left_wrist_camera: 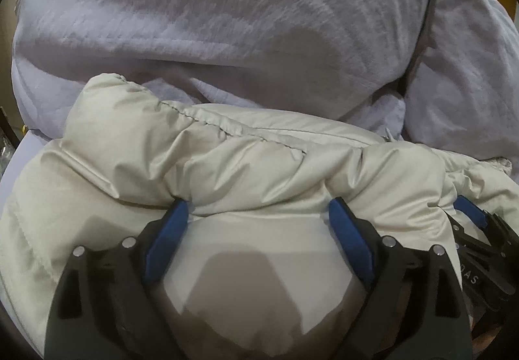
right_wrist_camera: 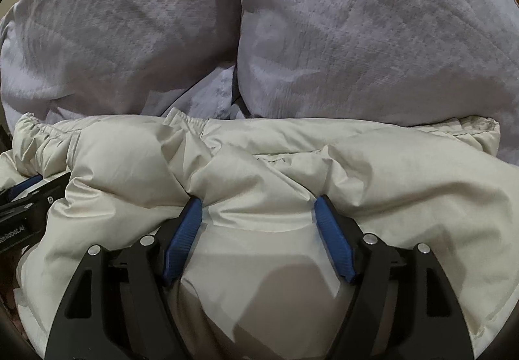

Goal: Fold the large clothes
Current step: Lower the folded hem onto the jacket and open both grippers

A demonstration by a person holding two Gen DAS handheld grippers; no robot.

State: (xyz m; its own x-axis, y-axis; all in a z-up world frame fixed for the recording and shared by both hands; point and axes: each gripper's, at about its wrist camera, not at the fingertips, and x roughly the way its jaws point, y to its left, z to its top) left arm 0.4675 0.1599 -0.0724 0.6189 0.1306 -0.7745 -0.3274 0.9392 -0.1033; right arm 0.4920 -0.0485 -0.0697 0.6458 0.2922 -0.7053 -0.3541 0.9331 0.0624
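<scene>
Cream puffer jacket (left_wrist_camera: 246, 165) lies bunched on a bed, just in front of two pale lilac pillows (right_wrist_camera: 373, 35) w/ a dark gap between them. In the left wrist view the left gripper (left_wrist_camera: 258, 210) sits low over the jacket, blue pads (left_wrist_camera: 167, 236) spread wide, their tips tucked under a puffed roll of fabric; a bulge of jacket fills the space between them. Pads look released rather than clamped: fabric between them isn't pinched flat, though the tips are buried so contact at the very ends is hard to judge. Right gripper (right_wrist_camera: 258, 204) shows the same in its own view: blue pads (right_wrist_camera: 334, 246) apart, jacket cloth swelling between, tips pushed into a fold, no squeeze visible. Each gripper also appears at the edge of the other's view, the right gripper (left_wrist_camera: 480, 230) at the right edge, the left gripper (right_wrist_camera: 29, 207) at the left edge, both cut off by the frame, lettering on them only partly legible. The two tools sit close side by side on the same garment. Jacket's lower part runs out of frame under the cameras; sleeves and zip can't be told apart in the folds. An elastic hem edge (right_wrist_camera: 42, 126) shows at upper left. Fisheye rim darkens the corners; room beyond is barely visible. The hands holding the tools are out of view.
</scene>
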